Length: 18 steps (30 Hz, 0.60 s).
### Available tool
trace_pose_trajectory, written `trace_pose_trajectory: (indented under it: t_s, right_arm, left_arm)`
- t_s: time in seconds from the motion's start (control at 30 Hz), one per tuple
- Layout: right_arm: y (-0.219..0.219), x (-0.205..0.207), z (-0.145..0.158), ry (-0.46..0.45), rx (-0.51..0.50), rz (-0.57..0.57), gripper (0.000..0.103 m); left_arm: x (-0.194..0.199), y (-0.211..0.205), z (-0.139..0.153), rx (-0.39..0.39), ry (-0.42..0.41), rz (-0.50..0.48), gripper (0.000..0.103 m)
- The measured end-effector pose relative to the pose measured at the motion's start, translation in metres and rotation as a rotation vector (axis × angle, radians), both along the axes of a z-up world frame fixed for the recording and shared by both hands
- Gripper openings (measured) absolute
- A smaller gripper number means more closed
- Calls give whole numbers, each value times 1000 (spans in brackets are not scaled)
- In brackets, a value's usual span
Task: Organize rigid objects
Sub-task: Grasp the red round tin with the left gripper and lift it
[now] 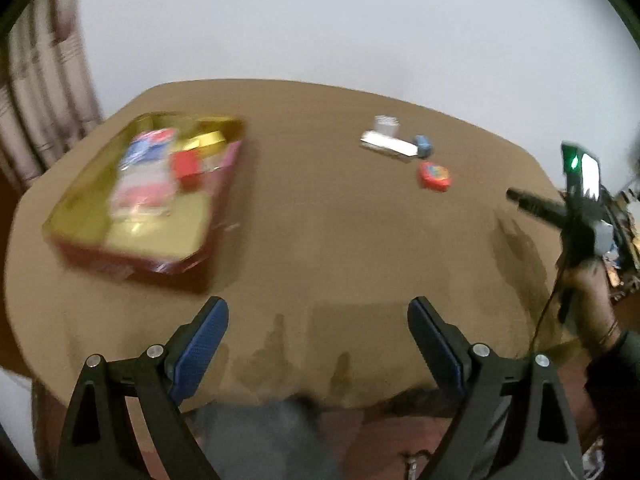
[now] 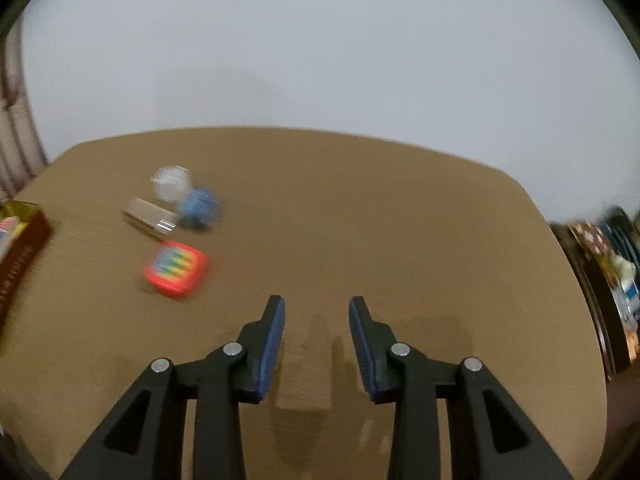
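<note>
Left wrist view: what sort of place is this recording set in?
Probably a home room. A brown table stands against a plain white wall, a striped curtain hangs at the left, and cluttered shelves show at the right.

The right gripper point(image 2: 317, 312) hangs over the bare brown table point(image 2: 400, 220), jaws parted with nothing between them. Ahead and to its left lie a red multicoloured block point(image 2: 176, 269), a blue ball point(image 2: 199, 208), a flat silver-edged box point(image 2: 151, 214) and a white piece point(image 2: 171, 183), all blurred.

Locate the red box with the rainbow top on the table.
In the right wrist view the red box lies left of centre on the brown table, just nearer the camera than the silver box and blue ball.
</note>
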State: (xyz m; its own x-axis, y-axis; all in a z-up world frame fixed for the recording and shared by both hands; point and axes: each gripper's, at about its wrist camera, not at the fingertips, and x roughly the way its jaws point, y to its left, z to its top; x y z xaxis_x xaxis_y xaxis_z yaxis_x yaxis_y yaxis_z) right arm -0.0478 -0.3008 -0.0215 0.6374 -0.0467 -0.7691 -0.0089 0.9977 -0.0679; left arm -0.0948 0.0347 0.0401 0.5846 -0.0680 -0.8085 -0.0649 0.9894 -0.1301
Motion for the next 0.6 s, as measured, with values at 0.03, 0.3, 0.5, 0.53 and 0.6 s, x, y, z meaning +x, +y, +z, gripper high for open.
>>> trace_pose_trajectory:
  t_s: [0.03, 0.3, 0.5, 0.53, 0.6]
  right_arm:
    - [-10, -1, -4, -4, -7, -11, 34]
    - [-43, -5, -20, -43, 29, -31, 34]
    - [-44, -10, -17, -57, 97, -7, 41]
    - [-41, -11, -15, -65, 108, -4, 41]
    - [-43, -13, -14, -71, 139, 9, 42]
  left_arm:
    - [13, -11, 0, -14, 11, -18, 89]
    - [114, -93, -5, -30, 29, -122, 89]
    - [186, -135, -27, 15, 75, -173, 89]
    - [195, -140, -31, 24, 91, -178, 89]
    - [208, -144, -40, 22, 111, -199, 89]
